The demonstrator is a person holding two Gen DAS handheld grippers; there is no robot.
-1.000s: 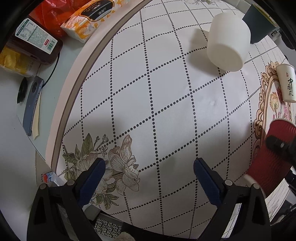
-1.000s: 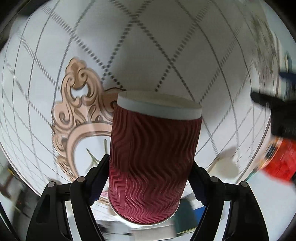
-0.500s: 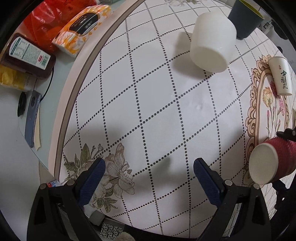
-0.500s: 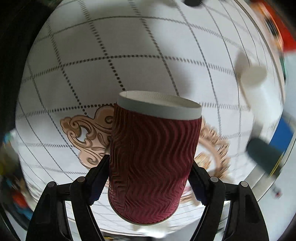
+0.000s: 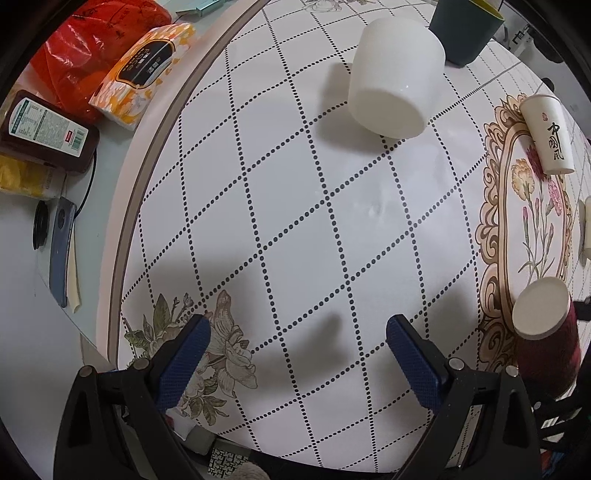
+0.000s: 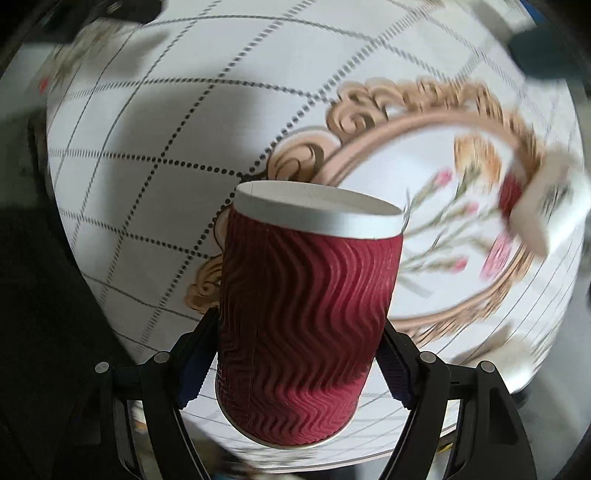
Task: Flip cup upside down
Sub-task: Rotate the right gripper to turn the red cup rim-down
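My right gripper (image 6: pixel 295 363) is shut on a dark red ribbed paper cup (image 6: pixel 306 317), held off the table. The cup's white flat bottom end points away from the camera and its rim sits near the camera. The same cup (image 5: pixel 546 339) shows at the right edge of the left wrist view, white base toward that camera, above the ornate oval of the tablecloth (image 5: pixel 295 221). My left gripper (image 5: pixel 297 354) is open and empty, hovering above the checked cloth near the flower print.
A white cup (image 5: pixel 397 77) stands upside down at the back, a dark green cup (image 5: pixel 465 26) behind it. A printed white paper cup (image 5: pixel 548 138) lies on its side. A tissue pack (image 5: pixel 144 74), red bag (image 5: pixel 85 48), bottle (image 5: pixel 44 133) and phone (image 5: pixel 61 254) sit left of the cloth.
My right gripper has rotated with the red cup, so the table sweeps across its view. In the left wrist view the cup has turned its white base toward the camera. The left gripper has drifted slightly.
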